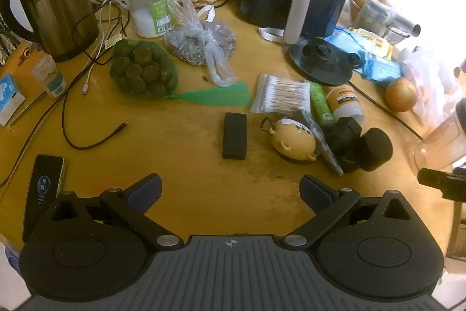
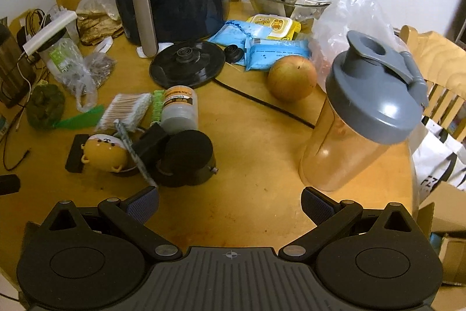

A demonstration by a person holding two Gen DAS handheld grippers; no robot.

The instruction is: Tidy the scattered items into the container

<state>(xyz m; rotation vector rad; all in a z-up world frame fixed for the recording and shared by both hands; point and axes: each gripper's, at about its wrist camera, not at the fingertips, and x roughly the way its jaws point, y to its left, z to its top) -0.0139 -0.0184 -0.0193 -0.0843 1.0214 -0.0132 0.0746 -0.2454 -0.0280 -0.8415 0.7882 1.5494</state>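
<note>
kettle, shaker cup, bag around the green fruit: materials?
Kettle: looks like brushed stainless steel, streaky vertical reflections; handle and lid matte black, probably plastic.
Shaker cup: clear tinted plastic body, the table shows through; opaque grey lid, likely plastic.
Fruit bag: green mesh netting, probably plastic; fruit visible through the weave.

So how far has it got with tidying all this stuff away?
Barely begun, by the look of it. Both the left gripper and right gripper are open and empty. The cotton swabs, black block and bear toy lie loose on the table.
</note>
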